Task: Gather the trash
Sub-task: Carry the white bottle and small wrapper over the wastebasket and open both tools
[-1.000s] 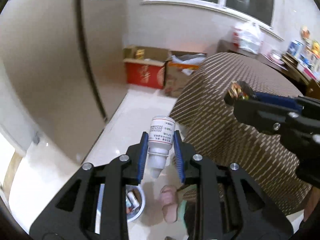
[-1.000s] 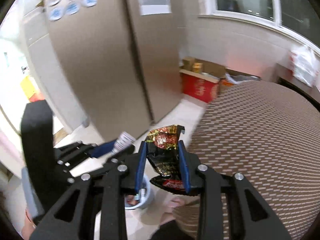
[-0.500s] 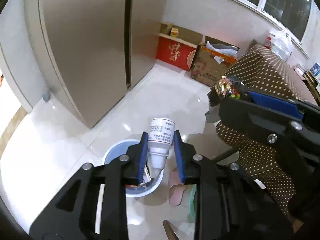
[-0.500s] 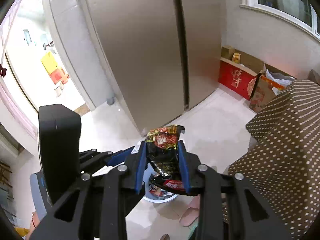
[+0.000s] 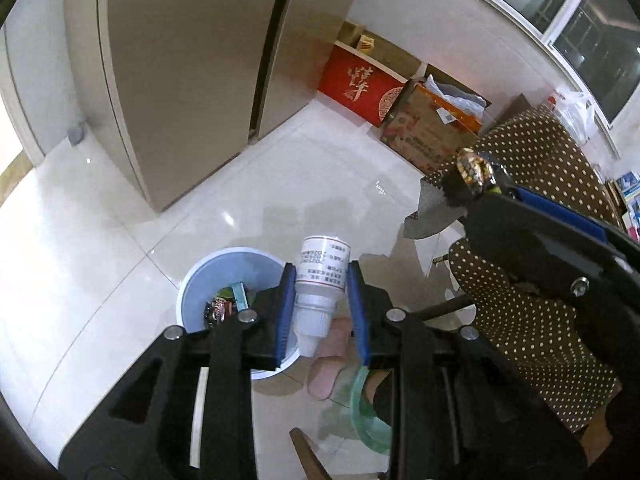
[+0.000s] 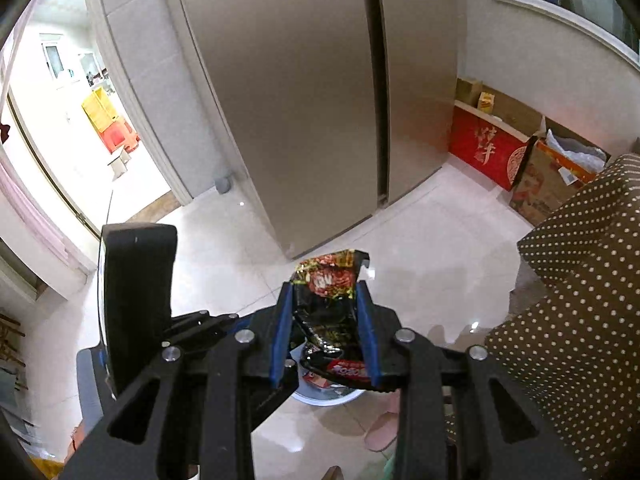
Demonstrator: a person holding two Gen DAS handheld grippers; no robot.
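Left gripper: fingers closed narrowly on a white bottle. The bottle is held cap-end toward the camera, label end outward, between the blue pads.

Right gripper: fingers closed on a crumpled black-and-red wrapper. The wrapper's top edge is seen above the fingertips; its lower end with red print is seen below them. In the left view the same wrapper is seen at the tip of the right gripper, up and to the right of the bottle.

Bin: pale blue, round, placed on the white tiled floor below and just left of the held bottle. Several wrappers are contained in it. In the right view it is mostly hidden behind the gripper.

Slipper: pink, located just beside the bin.

Fridge: tall, beige, positioned beyond the bin.

Red box and cardboard box: set against the far wall.

Table cloth: brown, dotted, seen at right.
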